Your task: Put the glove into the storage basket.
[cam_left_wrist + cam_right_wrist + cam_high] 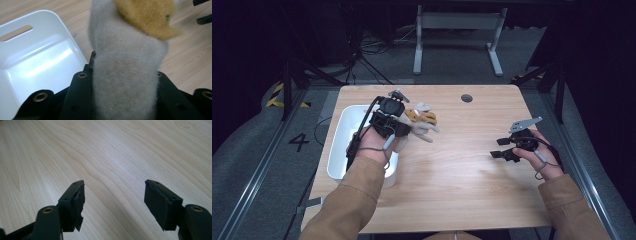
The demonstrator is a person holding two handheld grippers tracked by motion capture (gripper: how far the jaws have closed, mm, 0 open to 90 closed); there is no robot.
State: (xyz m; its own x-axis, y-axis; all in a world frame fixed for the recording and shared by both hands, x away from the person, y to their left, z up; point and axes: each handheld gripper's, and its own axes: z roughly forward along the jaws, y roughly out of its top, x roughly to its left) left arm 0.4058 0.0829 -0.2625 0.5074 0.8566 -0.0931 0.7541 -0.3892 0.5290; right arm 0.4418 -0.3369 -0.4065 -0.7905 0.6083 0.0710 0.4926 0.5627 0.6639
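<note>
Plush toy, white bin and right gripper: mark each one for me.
plush toy (421, 120), high view, on its tan and beige body beyond the left gripper.
white bin (37, 62), left gripper view, on its inner wall.
right gripper (113, 202), right gripper view, midway between its open jaws.

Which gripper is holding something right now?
The left gripper: its jaws are clamped on a plush toy beside the white bin. The right gripper stands open over the bare table.
</note>
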